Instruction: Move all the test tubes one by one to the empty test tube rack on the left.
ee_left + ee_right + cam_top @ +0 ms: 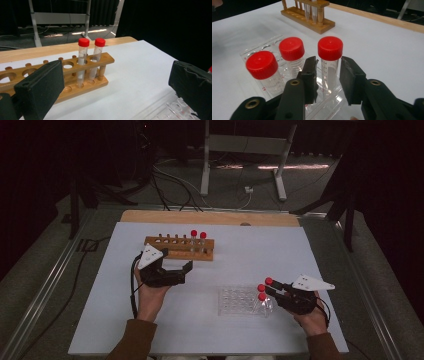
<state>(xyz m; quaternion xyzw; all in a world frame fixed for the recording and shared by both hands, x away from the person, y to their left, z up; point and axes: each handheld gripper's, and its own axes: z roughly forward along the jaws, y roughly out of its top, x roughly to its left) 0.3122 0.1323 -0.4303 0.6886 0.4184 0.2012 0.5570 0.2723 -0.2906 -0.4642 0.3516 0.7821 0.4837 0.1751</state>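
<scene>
High view: a white table (150,325) carries a wooden test-tube rack (179,248) toward its far left, with two red-capped tubes (198,240) standing upright in its right-end holes. Just near of the rack, the left gripper (175,267) hovers with its jaws spread wide and nothing between them; its own view shows the rack and both tubes ahead between the two black pads. Toward the near right lies a clear plastic well tray (237,301) holding red-capped tubes at its right end. The right gripper (274,290) reaches in from the right over that end of the tray. In the right gripper view, its jaws flank one red-capped tube (330,65) standing in the tray, with a slight gap visible at each side, so they are not clamped on it. Two more capped tubes (277,65) stand just left of it.
</scene>
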